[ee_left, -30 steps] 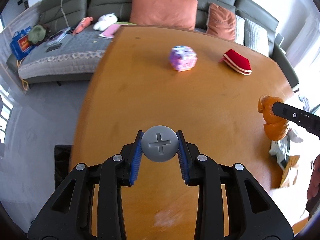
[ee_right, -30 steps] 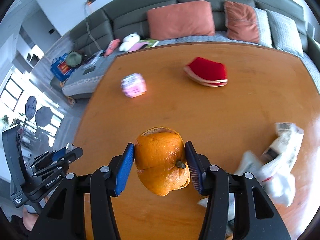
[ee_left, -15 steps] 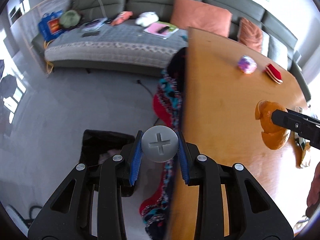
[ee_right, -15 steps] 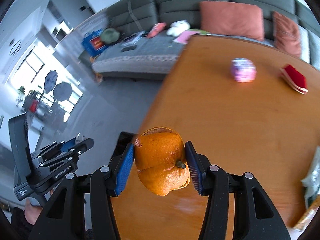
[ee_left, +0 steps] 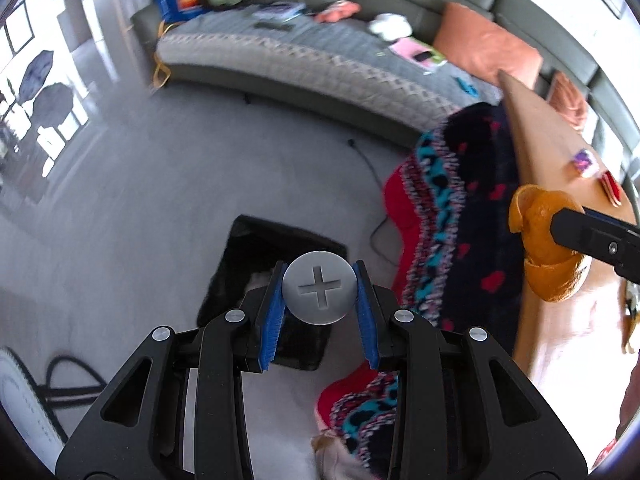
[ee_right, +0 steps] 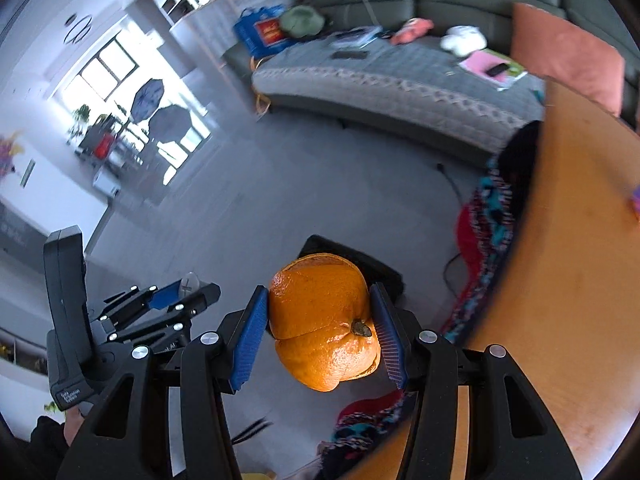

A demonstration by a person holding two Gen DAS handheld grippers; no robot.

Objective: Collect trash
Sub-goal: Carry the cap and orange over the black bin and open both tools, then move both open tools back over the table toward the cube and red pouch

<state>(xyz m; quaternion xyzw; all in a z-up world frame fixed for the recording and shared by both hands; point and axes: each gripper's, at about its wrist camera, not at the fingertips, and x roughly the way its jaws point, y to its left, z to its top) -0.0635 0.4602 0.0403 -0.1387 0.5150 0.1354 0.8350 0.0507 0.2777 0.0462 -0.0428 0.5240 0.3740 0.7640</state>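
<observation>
Orange peel sits pinched between the blue pads of my right gripper, hanging in the air beyond the edge of the wooden table, above the grey floor and short of the black trash bin below. My left gripper is pressed onto a grey screw-head cap, which hangs right over the bin's dark opening. I judge the peel to be light, soft and springy, a hollow shell that could fold or slip if squeezed harder, so the hold across its widest curve, near the stem nub, looks right to me. The cap seems stiff, smooth and round, so it may roll out of a loose pinch. Around me, a red, teal and black knitted throw hangs just beside the table edge and close to the bin; I think it could catch a dropped piece. A dark cable trails on the floor nearby. The grey sofa with its clutter stands well apart, and nothing I can see blocks the bin's mouth.
</observation>
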